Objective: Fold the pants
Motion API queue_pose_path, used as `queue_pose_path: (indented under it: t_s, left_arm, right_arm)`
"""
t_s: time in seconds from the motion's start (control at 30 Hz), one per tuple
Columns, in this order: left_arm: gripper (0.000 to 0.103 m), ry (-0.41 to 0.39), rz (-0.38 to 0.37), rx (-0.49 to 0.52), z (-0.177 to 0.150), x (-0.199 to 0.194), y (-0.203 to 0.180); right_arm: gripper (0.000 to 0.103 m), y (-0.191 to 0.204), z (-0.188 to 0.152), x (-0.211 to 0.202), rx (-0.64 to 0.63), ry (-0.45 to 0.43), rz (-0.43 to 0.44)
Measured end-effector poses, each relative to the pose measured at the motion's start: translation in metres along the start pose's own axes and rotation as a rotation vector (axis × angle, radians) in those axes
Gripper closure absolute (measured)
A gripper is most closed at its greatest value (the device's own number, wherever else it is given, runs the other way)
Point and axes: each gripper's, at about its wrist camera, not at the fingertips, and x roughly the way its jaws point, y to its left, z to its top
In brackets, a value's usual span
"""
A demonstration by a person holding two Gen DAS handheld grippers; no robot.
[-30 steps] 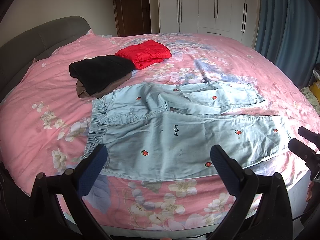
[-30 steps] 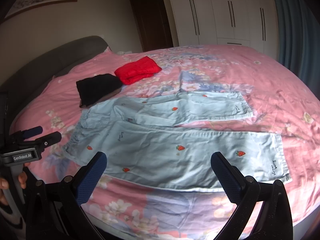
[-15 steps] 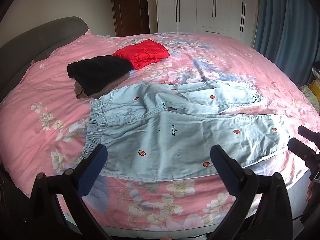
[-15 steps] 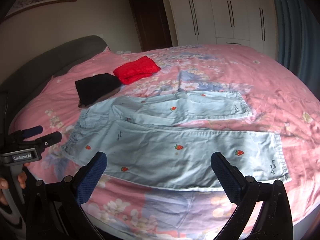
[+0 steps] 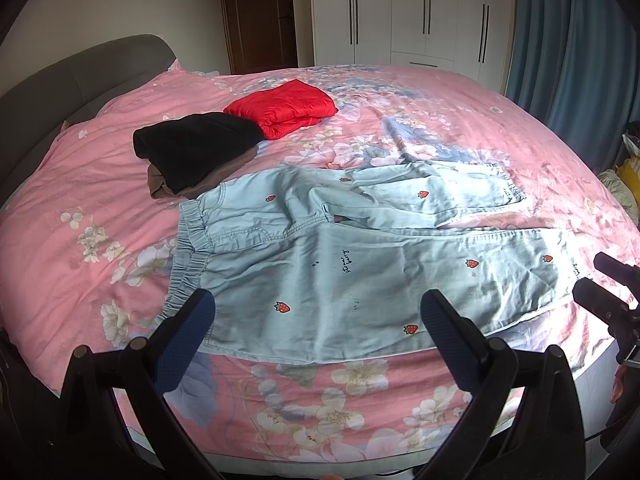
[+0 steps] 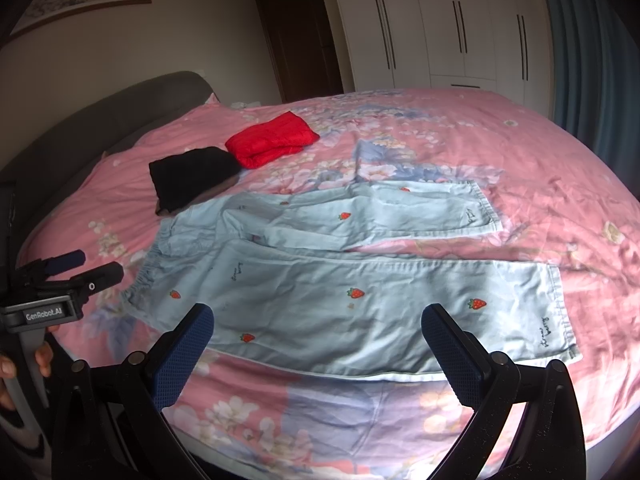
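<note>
Because the pale blue pants [image 5: 360, 256] lie spread flat across the near part of the pink floral bed [image 5: 80, 184], the left wrist view shows them whole: elastic waistband at the left, two legs running right, the far leg creased near the crotch. The left gripper [image 5: 316, 312] hangs above the near hem with its fingers wide apart and nothing between them. Beyond the waistband sit a folded black garment [image 5: 196, 144] and a folded red garment [image 5: 284, 106], both clear of the pants.

In the right wrist view, the same pants [image 6: 360, 292] reach toward the right, and the near cuff lies just past the right gripper [image 6: 318, 328], which is likewise spread open and empty. The left gripper [image 6: 80, 272] shows at the left edge, held by a hand [image 6: 24, 364].

The cloth looks like thin, soft denim: light, limp, likely to sag and drag rather than keep shape. Good holds, I judge, are the waistband corner for the left and the near cuff corner for the right, pinching both layers so the leg lifts evenly.
</note>
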Motion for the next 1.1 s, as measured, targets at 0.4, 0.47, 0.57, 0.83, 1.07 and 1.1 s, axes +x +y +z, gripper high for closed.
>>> queue_pose_path:
  t_s: [0.4, 0.47, 0.57, 0.83, 1.07, 1.1]
  left_arm:
    - [0.0, 0.013, -0.044, -0.018, 0.003, 0.001, -0.001]
    - [0.0, 0.045, -0.117, -0.074, 0.001, 0.011, 0.008]
    - [0.0, 0.111, -0.149, -0.215, -0.011, 0.031, 0.036]
    - [0.003, 0.222, -0.003, -0.643, -0.078, 0.078, 0.15]
    - [0.021, 0.159, -0.054, -0.742, -0.087, 0.119, 0.17]
    - [0.029, 0.146, -0.04, -0.75, -0.087, 0.128, 0.175]
  right_arm:
    - [0.0, 0.001, 0.0, 0.0, -0.001, 0.001, -0.001]
    - [0.0, 0.0, -0.001, 0.002, 0.0, 0.003, 0.001]
    - [0.0, -0.002, -0.006, 0.006, -0.002, 0.0, 0.015]
    - [0.0, 0.025, -0.037, 0.051, -0.073, 0.108, 0.081]
    - [0.0, 0.062, -0.053, 0.088, -0.153, 0.205, 0.148]
    - [0.0, 0.066, -0.054, 0.093, -0.159, 0.217, 0.155]
